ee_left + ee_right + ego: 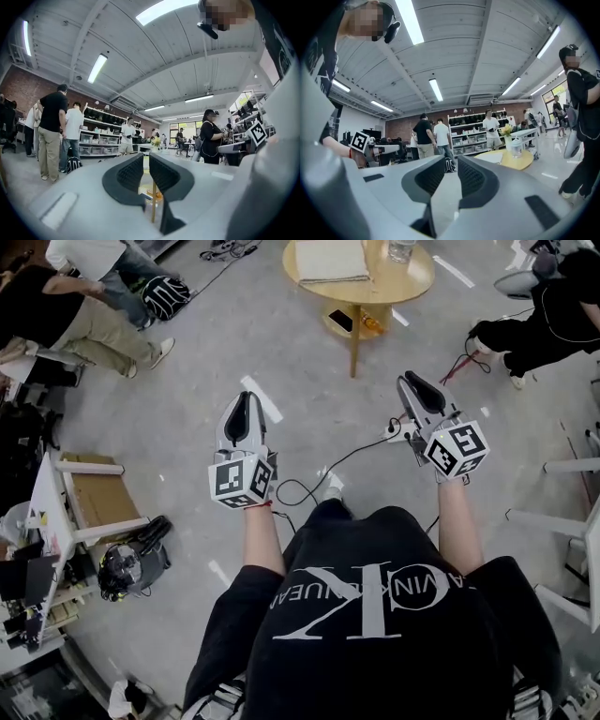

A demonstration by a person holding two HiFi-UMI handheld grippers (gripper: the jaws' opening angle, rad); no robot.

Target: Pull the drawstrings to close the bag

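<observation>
A white folded cloth item (333,261), perhaps the bag, lies on a round wooden table (412,282) ahead of me; no drawstrings can be made out. It also shows as a flat white shape (500,156) on the yellow tabletop (524,161) in the right gripper view. My left gripper (246,397) is held at waist height, well short of the table, shut with nothing between its jaws (146,164). My right gripper (410,379) is level with it, pointing toward the table, jaws nearly together and empty (451,164).
A clear bottle (401,249) stands on the table, with a phone (341,321) on its lower shelf. A black cable (309,486) and a power strip (394,432) lie on the floor between my arms. People sit at upper left (84,320) and upper right (548,320). Cardboard (94,498) and a workbench are at left.
</observation>
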